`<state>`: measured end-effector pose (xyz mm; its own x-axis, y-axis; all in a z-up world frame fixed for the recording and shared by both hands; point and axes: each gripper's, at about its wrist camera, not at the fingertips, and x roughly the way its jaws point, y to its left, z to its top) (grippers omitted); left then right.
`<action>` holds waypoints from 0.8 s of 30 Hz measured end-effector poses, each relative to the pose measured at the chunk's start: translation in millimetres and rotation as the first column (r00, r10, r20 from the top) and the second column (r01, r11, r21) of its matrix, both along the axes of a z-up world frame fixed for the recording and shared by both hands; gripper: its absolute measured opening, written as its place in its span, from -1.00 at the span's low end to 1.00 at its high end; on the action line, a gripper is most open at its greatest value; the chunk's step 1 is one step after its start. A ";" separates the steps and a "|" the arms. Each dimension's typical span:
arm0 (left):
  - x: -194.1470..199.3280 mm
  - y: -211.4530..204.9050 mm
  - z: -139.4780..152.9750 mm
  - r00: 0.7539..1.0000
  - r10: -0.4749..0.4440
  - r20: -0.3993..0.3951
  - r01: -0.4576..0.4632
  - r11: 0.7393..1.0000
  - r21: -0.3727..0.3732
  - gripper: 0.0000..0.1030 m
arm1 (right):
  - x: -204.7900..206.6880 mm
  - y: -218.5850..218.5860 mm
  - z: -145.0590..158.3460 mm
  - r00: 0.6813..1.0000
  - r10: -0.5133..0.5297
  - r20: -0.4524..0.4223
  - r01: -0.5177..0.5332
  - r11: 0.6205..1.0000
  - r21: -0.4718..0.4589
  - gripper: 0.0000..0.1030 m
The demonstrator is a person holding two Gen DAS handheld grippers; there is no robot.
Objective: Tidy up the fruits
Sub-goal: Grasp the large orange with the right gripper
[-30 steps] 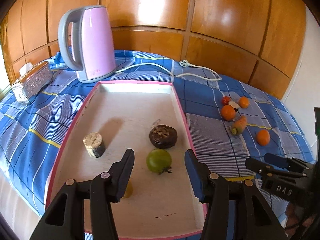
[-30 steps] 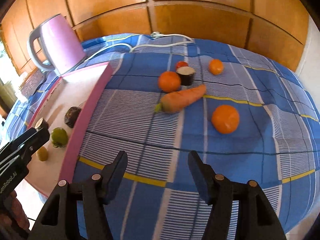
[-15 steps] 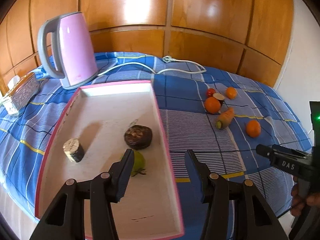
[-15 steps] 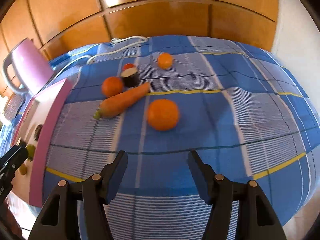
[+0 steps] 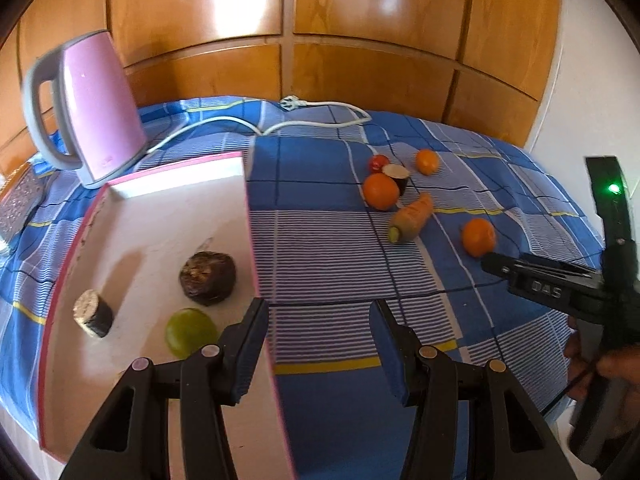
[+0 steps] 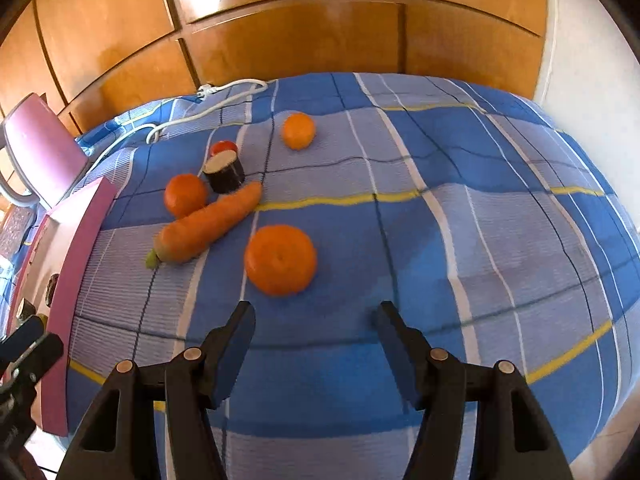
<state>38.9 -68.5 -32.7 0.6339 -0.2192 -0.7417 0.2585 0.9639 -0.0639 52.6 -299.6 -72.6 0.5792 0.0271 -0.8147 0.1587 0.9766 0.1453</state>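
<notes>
Both tongs, the right gripper (image 6: 316, 320) and the left gripper (image 5: 318, 320), are hanging spread and empty; the orange (image 6: 281, 260) just beyond the right gripper is risking rolling toward the carrot (image 6: 208, 222) if nudged off-centre.

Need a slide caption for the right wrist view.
Open right gripper hovers near a round orange tangerine on blue plaid cloth.

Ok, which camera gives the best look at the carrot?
The right wrist view. There the carrot lies large and whole on the blue cloth, green stub to tip, touching an orange. The left wrist view shows the same carrot smaller, farther off and foreshortened.
</notes>
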 end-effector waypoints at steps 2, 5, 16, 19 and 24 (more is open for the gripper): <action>3.6 -5.5 -0.3 1.000 -0.012 -0.009 0.012 1.000 -0.005 0.03 | 6.9 2.6 -0.9 1.000 0.008 0.004 -0.008 1.000 -0.012 0.24; 9.4 -14.0 -1.9 0.999 -0.036 -0.021 0.036 0.999 -0.015 0.03 | 15.0 3.9 -2.5 1.000 0.018 0.013 -0.018 1.000 -0.017 0.24; 32.6 -34.7 -10.0 0.995 -0.073 -0.064 0.071 0.997 -0.026 0.03 | 30.8 3.2 -6.7 0.997 0.069 0.039 -0.069 0.998 0.011 -0.25; 38.9 -38.8 -9.9 0.995 -0.080 -0.065 0.078 0.997 -0.028 0.03 | 22.6 -6.3 -7.1 0.997 0.060 0.039 -0.062 0.997 0.052 -0.25; 52.4 -55.2 -10.5 0.992 -0.109 -0.060 0.107 0.994 -0.028 0.12 | 1.7 -22.2 -7.5 0.998 0.048 0.040 -0.052 0.994 0.099 -0.25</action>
